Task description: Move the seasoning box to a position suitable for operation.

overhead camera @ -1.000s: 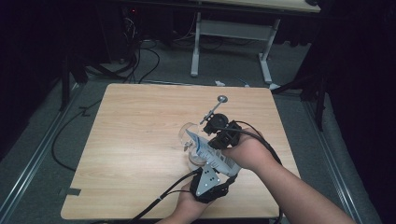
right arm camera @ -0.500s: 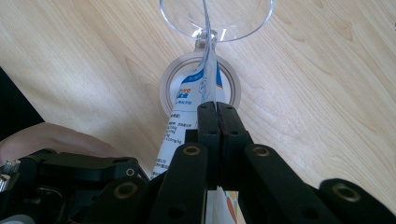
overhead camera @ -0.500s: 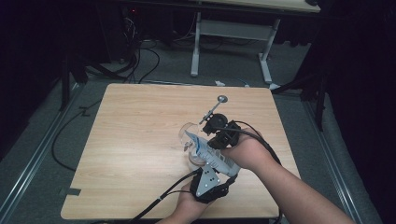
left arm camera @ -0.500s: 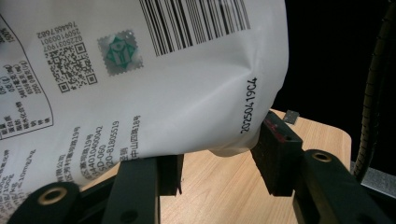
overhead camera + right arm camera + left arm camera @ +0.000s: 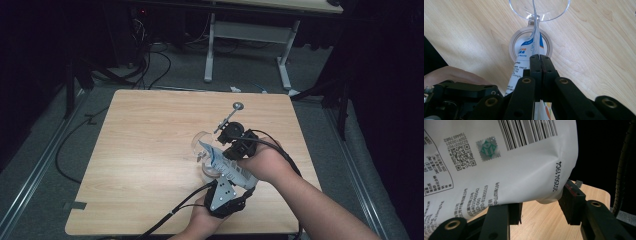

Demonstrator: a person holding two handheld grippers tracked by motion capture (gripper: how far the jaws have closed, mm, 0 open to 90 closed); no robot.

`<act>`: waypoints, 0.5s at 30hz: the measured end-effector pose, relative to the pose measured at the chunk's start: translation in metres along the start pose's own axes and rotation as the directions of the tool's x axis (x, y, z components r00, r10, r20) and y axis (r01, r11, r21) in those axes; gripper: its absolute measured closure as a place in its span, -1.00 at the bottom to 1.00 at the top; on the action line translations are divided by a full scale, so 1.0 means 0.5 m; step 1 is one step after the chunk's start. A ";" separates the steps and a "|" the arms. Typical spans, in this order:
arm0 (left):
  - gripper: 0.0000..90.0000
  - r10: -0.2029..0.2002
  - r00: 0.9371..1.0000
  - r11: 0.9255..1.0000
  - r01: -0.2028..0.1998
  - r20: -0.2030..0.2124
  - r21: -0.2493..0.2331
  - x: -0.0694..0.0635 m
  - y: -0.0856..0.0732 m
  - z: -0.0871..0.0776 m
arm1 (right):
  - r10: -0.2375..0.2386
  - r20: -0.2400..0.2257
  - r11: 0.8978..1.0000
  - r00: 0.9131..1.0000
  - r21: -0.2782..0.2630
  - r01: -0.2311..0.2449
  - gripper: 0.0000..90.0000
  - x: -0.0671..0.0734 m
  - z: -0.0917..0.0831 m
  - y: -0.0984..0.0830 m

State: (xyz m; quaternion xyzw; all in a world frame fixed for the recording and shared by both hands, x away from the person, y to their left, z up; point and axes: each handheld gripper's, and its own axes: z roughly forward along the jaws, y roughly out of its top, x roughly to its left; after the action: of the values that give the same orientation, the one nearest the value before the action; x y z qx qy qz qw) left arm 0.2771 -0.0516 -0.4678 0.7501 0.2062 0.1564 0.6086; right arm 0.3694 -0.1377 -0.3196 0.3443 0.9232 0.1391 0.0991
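A white printed pouch (image 5: 227, 167) with a barcode (image 5: 499, 157) hangs tilted over a clear jar (image 5: 204, 145). My left gripper (image 5: 224, 192) comes in from the near edge, and its jaws (image 5: 541, 205) are shut on the pouch's lower end. My right gripper (image 5: 236, 142) is shut on the pouch's thin upper edge (image 5: 540, 58). In the right gripper view the pouch's corner (image 5: 534, 42) points down into the jar's round white-rimmed mouth (image 5: 515, 47). The jar's clear lid (image 5: 539, 10) is flipped open beyond it.
A thin metal rod with a round end (image 5: 237, 106) lies on the wooden table (image 5: 140, 150) just beyond the right gripper. Black cables trail from both grippers over the near edge. A desk frame and cables stand on the floor behind the table.
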 end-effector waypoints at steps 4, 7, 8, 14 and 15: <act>0.27 0.000 1.000 1.000 0.000 0.000 0.000 0.001 0.001 0.000 | -0.002 0.000 1.000 1.000 -0.003 0.002 1.00 -0.001 0.000 0.000; 0.27 -0.003 1.000 1.000 0.003 0.002 -0.001 0.001 0.002 0.000 | -0.003 0.001 1.000 1.000 -0.002 0.003 1.00 -0.001 0.000 0.001; 0.27 -0.004 1.000 1.000 0.004 0.002 -0.002 0.001 0.002 0.000 | -0.002 0.001 1.000 1.000 -0.002 0.002 1.00 -0.001 0.000 0.001; 0.27 -0.004 1.000 1.000 0.004 0.001 -0.003 0.002 0.003 -0.001 | -0.003 -0.001 1.000 1.000 -0.005 0.003 1.00 0.000 0.002 0.003; 0.27 -0.005 1.000 1.000 0.006 0.003 -0.003 0.002 0.004 -0.001 | -0.003 -0.001 1.000 1.000 -0.005 0.003 1.00 0.000 0.002 0.004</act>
State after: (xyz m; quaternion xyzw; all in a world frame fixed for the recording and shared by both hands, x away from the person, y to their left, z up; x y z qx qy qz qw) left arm 0.2781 -0.0510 -0.4660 0.7487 0.2071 0.1540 0.6106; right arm 0.3707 -0.1361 -0.3201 0.3425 0.9234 0.1416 0.0999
